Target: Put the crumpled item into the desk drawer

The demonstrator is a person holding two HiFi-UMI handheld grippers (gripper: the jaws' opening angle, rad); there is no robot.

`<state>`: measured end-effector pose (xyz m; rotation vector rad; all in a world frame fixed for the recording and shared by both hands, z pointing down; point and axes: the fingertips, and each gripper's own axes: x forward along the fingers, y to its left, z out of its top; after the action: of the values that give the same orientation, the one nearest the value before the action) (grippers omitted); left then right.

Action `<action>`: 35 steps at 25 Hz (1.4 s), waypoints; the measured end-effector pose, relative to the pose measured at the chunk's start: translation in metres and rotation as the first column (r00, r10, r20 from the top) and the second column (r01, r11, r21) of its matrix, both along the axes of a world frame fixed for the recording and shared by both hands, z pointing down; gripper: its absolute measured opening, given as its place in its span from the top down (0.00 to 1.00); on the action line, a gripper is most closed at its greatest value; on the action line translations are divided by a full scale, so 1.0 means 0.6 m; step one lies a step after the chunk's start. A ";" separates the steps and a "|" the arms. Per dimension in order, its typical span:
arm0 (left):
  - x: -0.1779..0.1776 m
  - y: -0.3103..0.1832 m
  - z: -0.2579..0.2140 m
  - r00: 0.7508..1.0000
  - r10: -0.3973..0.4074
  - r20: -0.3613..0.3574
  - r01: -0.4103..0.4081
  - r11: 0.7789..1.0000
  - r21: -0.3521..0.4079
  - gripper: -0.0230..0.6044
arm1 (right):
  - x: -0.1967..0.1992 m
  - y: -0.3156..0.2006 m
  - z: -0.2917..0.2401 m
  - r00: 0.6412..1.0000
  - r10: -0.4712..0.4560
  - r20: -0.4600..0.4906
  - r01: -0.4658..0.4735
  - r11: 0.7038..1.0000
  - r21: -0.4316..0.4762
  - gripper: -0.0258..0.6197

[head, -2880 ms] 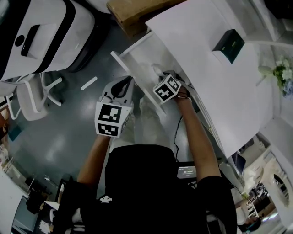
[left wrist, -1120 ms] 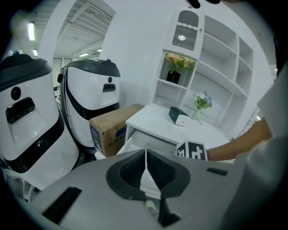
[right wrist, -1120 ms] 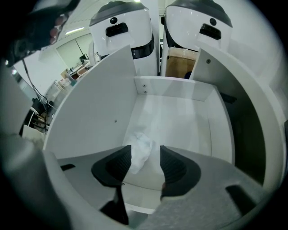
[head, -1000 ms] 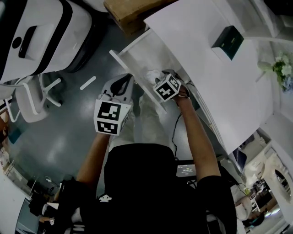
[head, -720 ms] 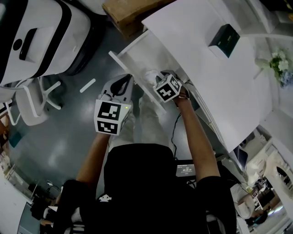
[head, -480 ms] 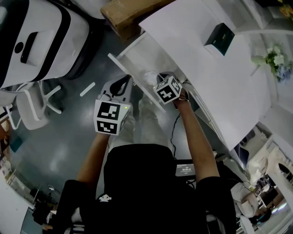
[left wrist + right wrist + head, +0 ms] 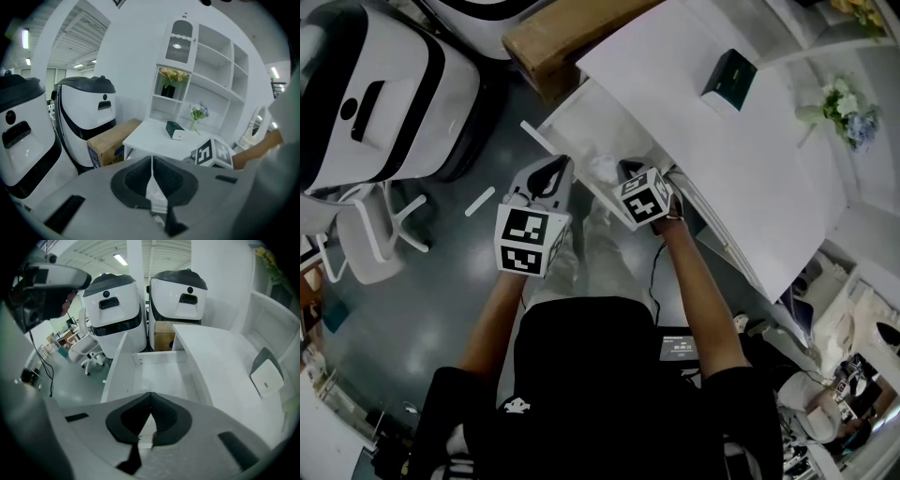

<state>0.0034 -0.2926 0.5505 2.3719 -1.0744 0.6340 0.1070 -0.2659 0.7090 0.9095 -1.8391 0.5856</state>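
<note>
Desk drawer (image 7: 581, 124) holds crumpled item (image 7: 602, 170) beside just-closed, empty fingers (image 7: 165, 420) of right gripper (image 7: 151, 397).

It looked like an open-plan office or robotics lab: a white flat-topped desk (image 7: 750, 141) stood on a glossy grey floor (image 7: 441, 281) near two bulky white-and-black machines (image 7: 115, 315), white swivel chairs (image 7: 86, 355), a brown cardboard box (image 7: 562, 42) and a white shelving unit (image 7: 211, 70), under ceiling strip lights (image 7: 121, 259).

- Black short-sleeved top (image 7: 600, 394), small white mark (image 7: 516, 407).
- Grey left gripper (image 7: 551, 165) and right gripper (image 7: 624, 169), each carrying a black-and-white marker cube (image 7: 530, 242).
- Thin black cable (image 7: 653, 281), perhaps from the right gripper.
</note>
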 end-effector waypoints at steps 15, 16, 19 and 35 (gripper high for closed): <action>-0.018 0.025 -0.104 0.999 0.035 -0.027 -0.032 0.993 0.111 0.94 | -0.029 0.003 -0.176 0.976 0.161 0.150 -0.186 0.967 0.173 0.97; -0.019 0.029 -0.111 0.999 0.038 -0.029 -0.034 0.993 0.117 0.94 | -0.032 0.003 -0.193 0.972 0.166 0.166 -0.196 0.962 0.189 0.97; -0.024 0.038 -0.131 0.999 0.042 -0.035 -0.037 0.990 0.139 0.94 | -0.039 0.001 -0.244 0.963 0.173 0.205 -0.222 0.943 0.249 0.97; -0.050 0.103 -0.247 0.996 0.067 -0.064 -0.047 0.961 0.273 0.94 | -0.059 0.058 -0.430 0.927 0.234 0.292 -0.345 0.836 0.427 0.97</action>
<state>-0.0266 -0.2307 0.4025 2.6463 -1.1268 0.4388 0.0715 -0.2311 0.4510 1.5266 -2.1146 0.4417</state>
